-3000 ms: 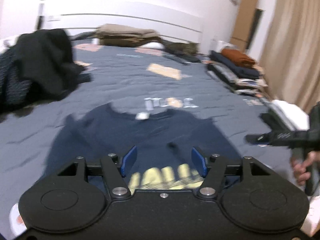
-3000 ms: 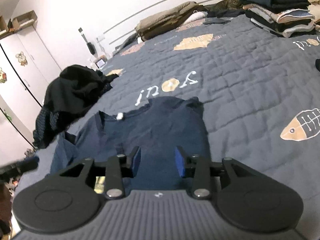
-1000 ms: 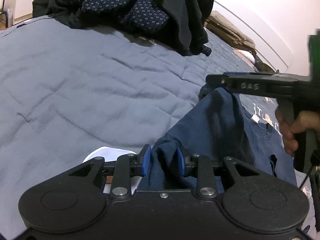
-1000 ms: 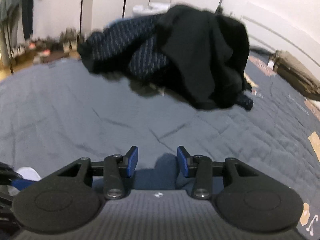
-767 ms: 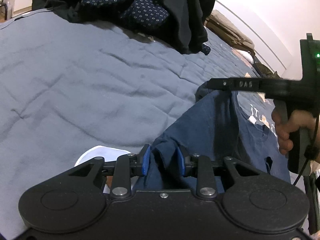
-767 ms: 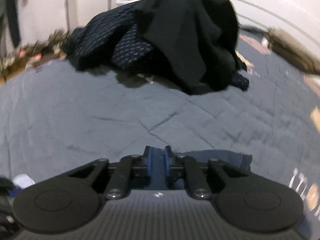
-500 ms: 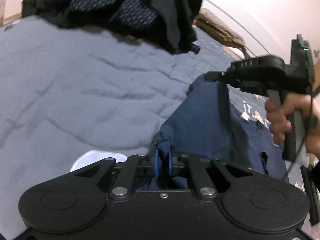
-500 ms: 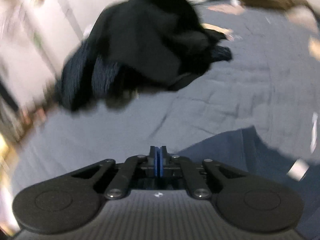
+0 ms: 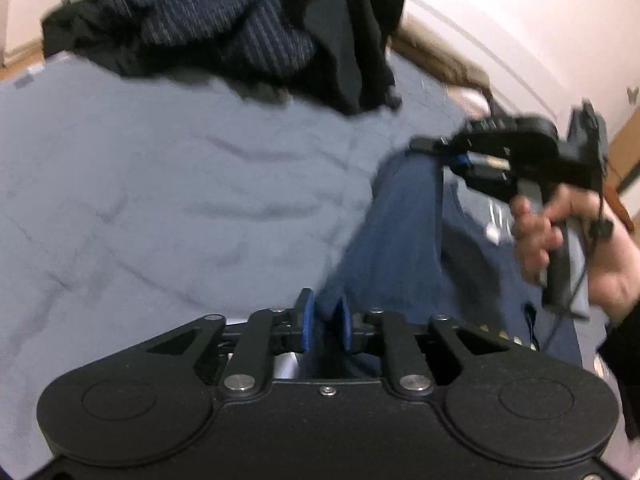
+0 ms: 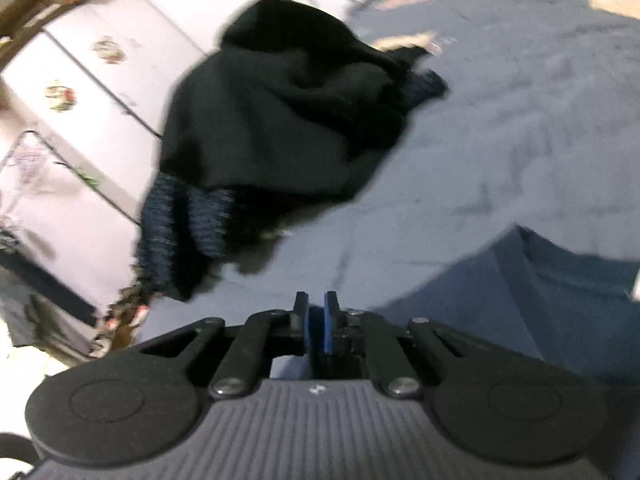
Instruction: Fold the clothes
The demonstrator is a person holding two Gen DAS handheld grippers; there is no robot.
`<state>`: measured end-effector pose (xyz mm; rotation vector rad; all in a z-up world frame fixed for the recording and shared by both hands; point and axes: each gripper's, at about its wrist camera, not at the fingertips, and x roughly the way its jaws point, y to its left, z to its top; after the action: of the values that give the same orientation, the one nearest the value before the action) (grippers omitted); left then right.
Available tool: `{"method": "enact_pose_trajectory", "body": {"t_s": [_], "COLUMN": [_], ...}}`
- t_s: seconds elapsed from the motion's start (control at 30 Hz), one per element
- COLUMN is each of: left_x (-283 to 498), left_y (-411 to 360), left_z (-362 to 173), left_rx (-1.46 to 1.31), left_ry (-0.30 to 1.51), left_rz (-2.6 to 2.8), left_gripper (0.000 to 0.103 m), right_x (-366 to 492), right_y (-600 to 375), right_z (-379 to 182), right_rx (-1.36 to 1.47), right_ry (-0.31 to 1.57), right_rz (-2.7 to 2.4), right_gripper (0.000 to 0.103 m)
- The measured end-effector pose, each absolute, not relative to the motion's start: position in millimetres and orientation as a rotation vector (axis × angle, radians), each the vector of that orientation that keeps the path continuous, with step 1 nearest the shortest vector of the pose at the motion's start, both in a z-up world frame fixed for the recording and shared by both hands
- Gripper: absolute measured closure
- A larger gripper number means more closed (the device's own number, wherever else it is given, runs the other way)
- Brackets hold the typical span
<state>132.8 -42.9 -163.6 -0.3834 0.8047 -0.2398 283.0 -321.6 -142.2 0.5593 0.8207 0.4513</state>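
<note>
— One navy T-shirt [image 9: 400, 240]: location?
— Centre-right of the left wrist view, lifted off the grey quilt [image 9: 160, 200] along one edge; lower right in the right wrist view.
— Left gripper [image 9: 325, 322]?
— Bottom centre; blue pads clamped on a bunched fold of the shirt.
— Right gripper [image 9: 430, 146]?
— Upper right of the same view, carried by a hand [image 9: 560, 232]; its tips pinch the shirt's raised far edge. Its own camera shows the pads nearly together on cloth.
— Other stock?
— Pile of dark clothes [image 9: 248, 28], upper middle, well apart from the shirt. White wardrobe [image 10: 80, 60], upper left of the right wrist view.
</note>
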Motion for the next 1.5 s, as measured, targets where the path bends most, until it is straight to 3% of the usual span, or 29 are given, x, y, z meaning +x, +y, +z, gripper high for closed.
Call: {"method": "enact_pose_trajectory", "body": {"t_s": [0.1,0.13,0.3,0.37,0.4,0.43,0.63,0.8,0.9,1.0,1.1,1.33,1.5], "left_x": [133.7,134.4,139.0,141.1,142.2,141.9,133.7,139.1,137.9,135.2,132.2,123.7,110.6], "left_y": [-37.4,-39.0,-56.2,-59.1,-60.5,-61.2,-53.9,-56.7,-48.0,-44.2,-50.0,-74.2,-112.3], "left_z": [-156.7,-158.4,-175.5,-183.5,-187.7,-189.6,-167.8,-178.7,-167.9,-158.4,-154.4,-146.6,-157.3], "left_rx": [-0.396,-0.396,-0.34,-0.347,-0.348,-0.353,-0.373,-0.331,-0.338,-0.337,-0.319,-0.228,-0.059], "left_ry": [0.761,0.765,0.827,0.86,0.88,0.886,0.789,0.868,0.822,0.778,0.759,0.717,0.758], "left_rz": [-0.22,-0.227,-0.243,-0.249,-0.258,-0.271,-0.296,-0.227,-0.206,-0.222,-0.268,-0.394,-0.524], "left_gripper": [0.056,0.056,0.056,0.057,0.067,0.094,0.095,0.089,0.088,0.086,0.077,0.077,0.072], "right_x": [285.4,286.9,294.8,297.2,299.3,302.2,304.8,302.9,292.9,270.5,246.2,204.5,211.0], "right_y": [-317.3,-313.8,-294.7,-288.0,-286.1,-287.0,-304.6,-304.6,-309.7,-309.2,-311.7,-317.1,-330.9], "right_z": [-128.9,-130.5,-141.9,-148.6,-151.6,-155.0,-168.1,-162.1,-140.9,-112.5,-98.0,-139.5,-174.8], "right_rx": [0.491,0.466,0.36,0.389,0.42,0.496,0.847,0.612,0.526,0.327,0.198,0.029,0.114], "right_ry": [0.821,0.842,0.943,0.952,0.958,0.963,0.864,0.863,0.82,0.78,0.783,0.904,0.954], "right_rz": [0.482,0.482,0.492,0.504,0.507,0.521,0.461,0.415,0.469,0.493,0.501,0.444,0.365], "right_gripper": [0.091,0.089,0.087,0.091,0.094,0.097,0.098,0.094,0.093,0.086,0.074,0.072,0.072]}}
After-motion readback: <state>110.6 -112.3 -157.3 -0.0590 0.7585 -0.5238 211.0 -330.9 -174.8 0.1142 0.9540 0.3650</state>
